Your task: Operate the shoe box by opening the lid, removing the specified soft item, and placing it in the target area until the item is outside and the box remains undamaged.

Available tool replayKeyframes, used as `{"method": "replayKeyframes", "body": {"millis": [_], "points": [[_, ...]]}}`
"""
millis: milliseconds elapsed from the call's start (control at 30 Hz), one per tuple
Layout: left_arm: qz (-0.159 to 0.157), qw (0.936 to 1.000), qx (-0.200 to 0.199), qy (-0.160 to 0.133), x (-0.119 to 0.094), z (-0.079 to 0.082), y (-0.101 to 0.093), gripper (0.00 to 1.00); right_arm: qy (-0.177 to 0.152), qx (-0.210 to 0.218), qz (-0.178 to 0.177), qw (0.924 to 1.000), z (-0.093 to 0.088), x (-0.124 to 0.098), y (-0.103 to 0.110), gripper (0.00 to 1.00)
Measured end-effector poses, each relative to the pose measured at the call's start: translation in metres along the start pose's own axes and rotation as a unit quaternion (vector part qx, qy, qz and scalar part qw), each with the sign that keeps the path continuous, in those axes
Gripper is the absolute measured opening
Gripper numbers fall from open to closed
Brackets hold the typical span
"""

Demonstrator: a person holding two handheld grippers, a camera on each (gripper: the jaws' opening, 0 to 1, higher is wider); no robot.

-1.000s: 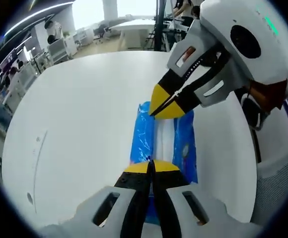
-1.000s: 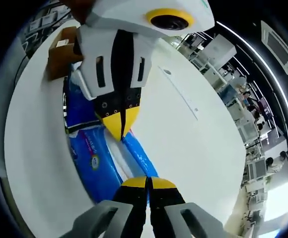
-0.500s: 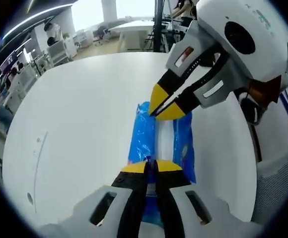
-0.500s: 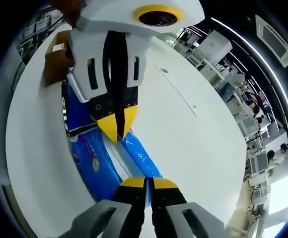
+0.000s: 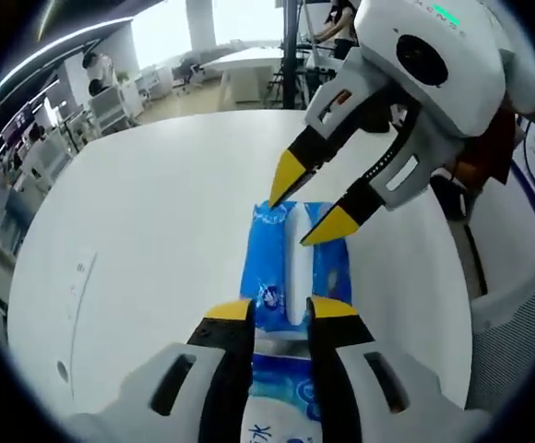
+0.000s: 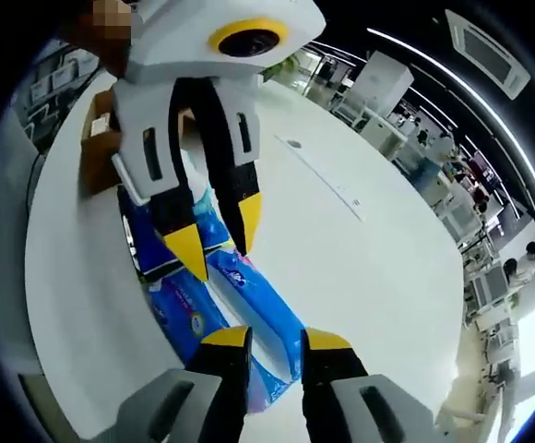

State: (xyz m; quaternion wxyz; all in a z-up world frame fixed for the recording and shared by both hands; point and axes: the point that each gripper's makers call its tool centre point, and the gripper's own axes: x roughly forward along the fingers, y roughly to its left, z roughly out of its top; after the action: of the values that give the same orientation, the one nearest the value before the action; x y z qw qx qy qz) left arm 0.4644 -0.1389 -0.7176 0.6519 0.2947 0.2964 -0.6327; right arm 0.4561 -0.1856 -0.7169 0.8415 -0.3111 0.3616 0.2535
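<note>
The blue pack lies flat on the white table, outside the box. Left gripper and right gripper both gape apart, holding nothing; the placing looks done.

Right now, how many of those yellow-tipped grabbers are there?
2. The left gripper is open over the near end of the blue pack on the white table; the right gripper is open over its far end.

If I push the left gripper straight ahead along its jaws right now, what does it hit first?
Most likely the blue tissue pack, lying on the white table between the open jaws of the left gripper. Beyond it hangs the right gripper, also open; depth is hard to judge.
</note>
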Motion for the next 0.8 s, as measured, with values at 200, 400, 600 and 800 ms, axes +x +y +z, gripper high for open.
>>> {"method": "replayKeyframes", "body": {"millis": [200,400,600,800], "points": [[-0.002,0.9996,-0.022,-0.017,-0.012,0.004,-0.003,0.29,-0.006,0.010,0.002,0.9999,0.005,-0.007,0.004,0.22],[0.001,0.9990,-0.033,-0.031,-0.024,0.008,-0.007,0.33,-0.012,0.020,0.005,0.9997,0.007,-0.016,0.008,0.28],[0.005,0.9984,-0.039,-0.040,-0.034,0.009,-0.010,0.38,-0.019,0.029,0.004,0.9994,0.012,-0.024,0.012,0.31],[0.009,0.9981,-0.034,-0.050,-0.048,0.009,-0.013,0.45,-0.028,0.041,0.006,0.9988,0.018,-0.030,0.017,0.37]]}}
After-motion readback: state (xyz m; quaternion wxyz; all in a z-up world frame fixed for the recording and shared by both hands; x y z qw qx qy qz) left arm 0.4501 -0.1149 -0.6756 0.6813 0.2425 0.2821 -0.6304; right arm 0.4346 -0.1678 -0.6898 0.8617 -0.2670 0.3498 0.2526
